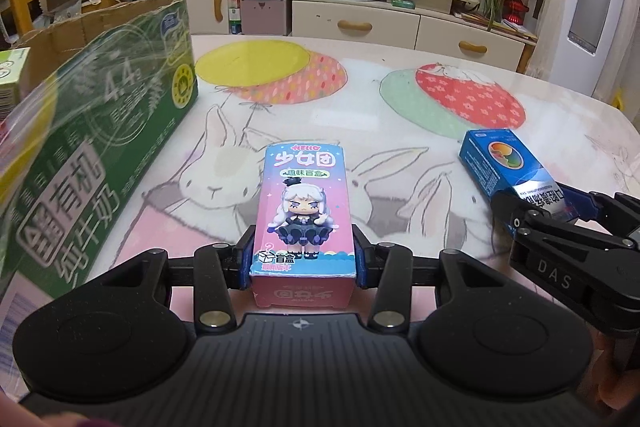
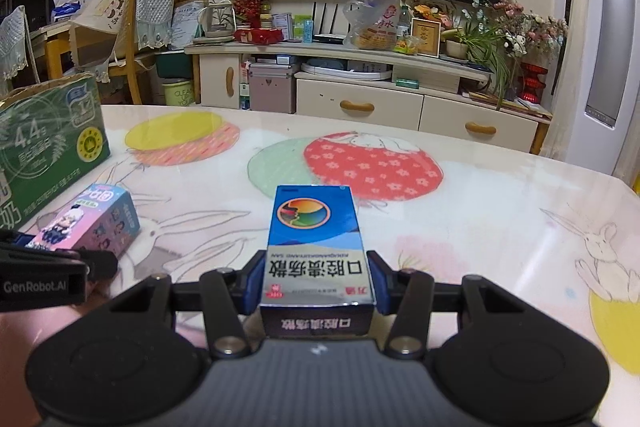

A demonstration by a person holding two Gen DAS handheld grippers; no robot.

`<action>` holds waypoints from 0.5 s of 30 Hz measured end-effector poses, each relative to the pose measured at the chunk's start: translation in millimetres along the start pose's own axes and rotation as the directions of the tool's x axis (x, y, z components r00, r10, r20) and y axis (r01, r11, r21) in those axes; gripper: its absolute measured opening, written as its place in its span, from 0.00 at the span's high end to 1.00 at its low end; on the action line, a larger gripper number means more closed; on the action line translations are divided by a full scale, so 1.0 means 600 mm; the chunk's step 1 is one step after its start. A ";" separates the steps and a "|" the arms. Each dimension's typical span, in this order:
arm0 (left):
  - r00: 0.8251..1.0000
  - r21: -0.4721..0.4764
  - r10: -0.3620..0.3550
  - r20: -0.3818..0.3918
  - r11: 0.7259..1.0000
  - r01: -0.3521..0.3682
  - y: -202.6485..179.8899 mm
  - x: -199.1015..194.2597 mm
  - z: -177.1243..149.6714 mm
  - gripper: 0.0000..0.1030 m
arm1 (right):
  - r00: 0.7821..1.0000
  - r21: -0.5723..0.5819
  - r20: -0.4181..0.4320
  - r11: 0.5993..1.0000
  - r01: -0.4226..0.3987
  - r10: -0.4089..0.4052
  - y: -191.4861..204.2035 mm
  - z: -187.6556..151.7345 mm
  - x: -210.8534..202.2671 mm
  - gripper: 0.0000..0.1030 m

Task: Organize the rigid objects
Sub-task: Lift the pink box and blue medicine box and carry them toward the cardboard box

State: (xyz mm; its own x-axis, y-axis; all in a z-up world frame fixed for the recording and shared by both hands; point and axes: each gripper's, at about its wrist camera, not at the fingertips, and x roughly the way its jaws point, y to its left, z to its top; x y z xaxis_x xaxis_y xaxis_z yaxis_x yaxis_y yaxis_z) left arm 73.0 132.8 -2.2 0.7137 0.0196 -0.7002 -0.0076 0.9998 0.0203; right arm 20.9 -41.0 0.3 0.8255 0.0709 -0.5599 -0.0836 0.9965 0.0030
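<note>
Left gripper [image 1: 304,259] clamps pink cardboard blind box [image 1: 305,215]; right gripper [image 2: 316,281] clamps blue cardboard medicine box [image 2: 316,247]. Both long axes point away. Open green carton [image 1: 100,131] lies far left, nearer left hand.

The green carton [image 1: 100,147] runs off the left edge in both wrist views, so its near end never shows. At the far left of the left wrist view a pale green box [image 1: 14,75] and a yellow blur [image 1: 24,143] are cut off and smeared — what they are cannot be told. The blue box [image 1: 504,163] has its near end hidden behind the right gripper [image 1: 540,211]. Print on the far shelf is too small to read.
</note>
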 end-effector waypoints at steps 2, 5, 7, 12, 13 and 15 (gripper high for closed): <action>1.000 0.007 0.002 0.003 1.000 -0.002 0.002 -0.006 -0.005 0.47 | 1.000 0.008 -0.006 1.000 0.001 -0.001 0.002 -0.006 -0.008 0.51; 1.000 0.028 0.001 0.013 1.000 -0.001 0.002 -0.016 -0.012 0.47 | 1.000 0.013 -0.011 1.000 0.007 -0.007 0.005 -0.016 -0.020 0.51; 1.000 0.043 -0.002 0.019 0.999 0.001 -0.001 -0.021 -0.015 0.47 | 1.000 0.018 -0.016 1.000 0.010 -0.009 0.009 -0.024 -0.028 0.51; 0.999 0.060 -0.016 0.036 0.998 0.014 0.001 -0.038 -0.022 0.47 | 0.999 0.046 -0.036 0.999 0.009 -0.007 0.019 -0.038 -0.049 0.51; 0.999 0.062 -0.016 0.040 0.998 0.014 0.001 -0.043 -0.024 0.47 | 0.999 0.053 -0.038 0.999 0.007 -0.005 0.021 -0.040 -0.054 0.51; 0.999 0.067 -0.019 0.046 0.998 0.016 0.003 -0.050 -0.026 0.47 | 0.999 0.061 -0.041 0.998 0.003 -0.001 0.025 -0.041 -0.065 0.51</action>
State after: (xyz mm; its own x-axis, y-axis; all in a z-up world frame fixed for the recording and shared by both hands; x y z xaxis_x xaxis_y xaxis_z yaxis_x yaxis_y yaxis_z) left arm 40.6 134.1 7.6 0.7454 0.0001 -0.6667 0.0508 0.9971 0.0569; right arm -26.2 -30.1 1.5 0.8017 0.0685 -0.5937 -0.0468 0.9976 0.0519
